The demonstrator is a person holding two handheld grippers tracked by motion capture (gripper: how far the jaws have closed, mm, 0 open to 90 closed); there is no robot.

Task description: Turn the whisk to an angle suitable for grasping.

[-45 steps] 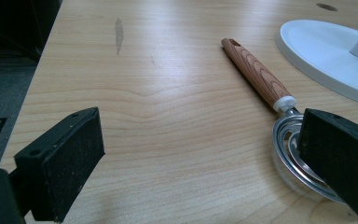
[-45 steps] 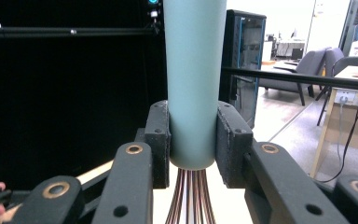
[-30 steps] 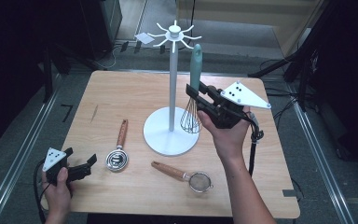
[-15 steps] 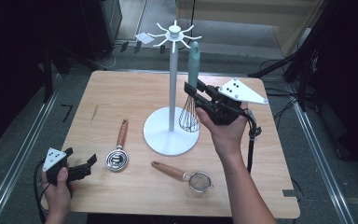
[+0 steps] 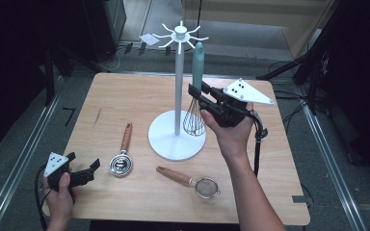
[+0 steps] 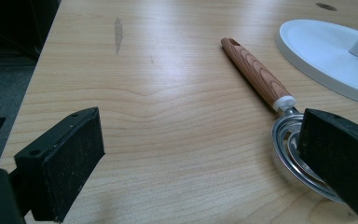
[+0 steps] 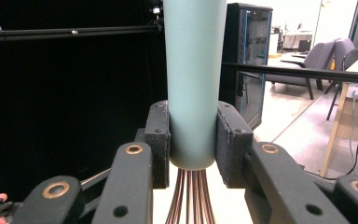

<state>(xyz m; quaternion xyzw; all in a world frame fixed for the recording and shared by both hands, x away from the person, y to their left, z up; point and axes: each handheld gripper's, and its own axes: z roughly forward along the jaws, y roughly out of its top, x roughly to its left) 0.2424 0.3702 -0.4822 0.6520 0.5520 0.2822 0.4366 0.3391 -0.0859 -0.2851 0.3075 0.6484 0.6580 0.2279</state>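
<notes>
Right claw [image 5: 196, 92] pinches the whisk [image 5: 196, 91] upright beside the stand [image 5: 178, 86]; its wires may snag, perhaps tipping it.

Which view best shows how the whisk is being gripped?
The right gripper view: the whisk's teal handle stands upright, clamped between both pads of the right hand-held gripper, wires hanging below. The high view shows the whole whisk beside the white stand, but the contact is small. The left gripper view faces elsewhere.

Open tongs [image 6: 200, 163] beside wooden-handled utensil [image 6: 261, 77]
</notes>
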